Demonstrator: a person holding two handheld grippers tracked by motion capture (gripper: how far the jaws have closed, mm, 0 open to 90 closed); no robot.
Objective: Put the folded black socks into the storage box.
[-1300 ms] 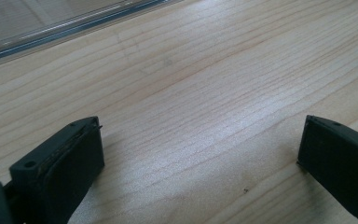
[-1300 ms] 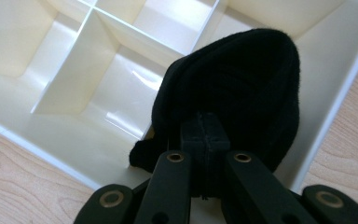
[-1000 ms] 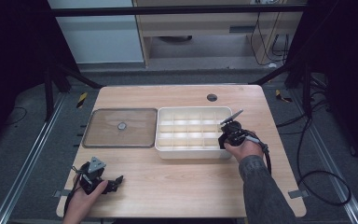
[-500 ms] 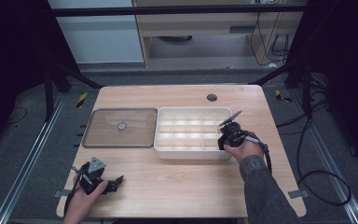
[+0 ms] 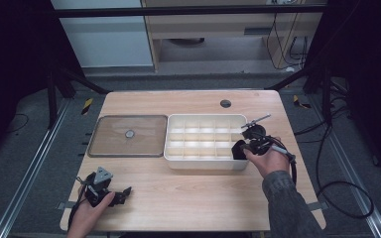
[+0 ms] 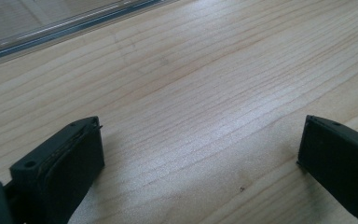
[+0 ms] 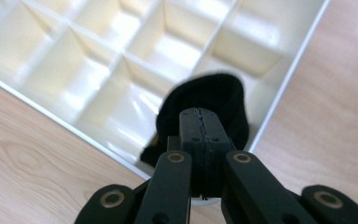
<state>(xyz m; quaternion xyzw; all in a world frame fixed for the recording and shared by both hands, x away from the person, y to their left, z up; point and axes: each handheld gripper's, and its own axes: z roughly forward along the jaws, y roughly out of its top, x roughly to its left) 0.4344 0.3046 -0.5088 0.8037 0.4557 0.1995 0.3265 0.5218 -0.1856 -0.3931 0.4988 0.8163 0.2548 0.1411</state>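
The right gripper [image 7: 200, 122] has its fingers pressed together on a black cloth [image 7: 205, 100], holding it over the near right corner compartment of the white divided tray [image 5: 178, 157] at the middle of the worktop [image 5: 193, 198]. The left gripper [image 6: 200, 154] rests near the worktop's near left corner, its fingers wide apart over bare wood, and a clear flat lid [image 5: 124, 136] lies just left of the tray

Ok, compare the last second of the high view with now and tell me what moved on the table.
Nothing visibly changed. The right tongs are at the near right corner of the white divided tray, shut on a black cloth. The left tongs lie open on the table near its front left corner. The clear lid lies flat beside the tray.
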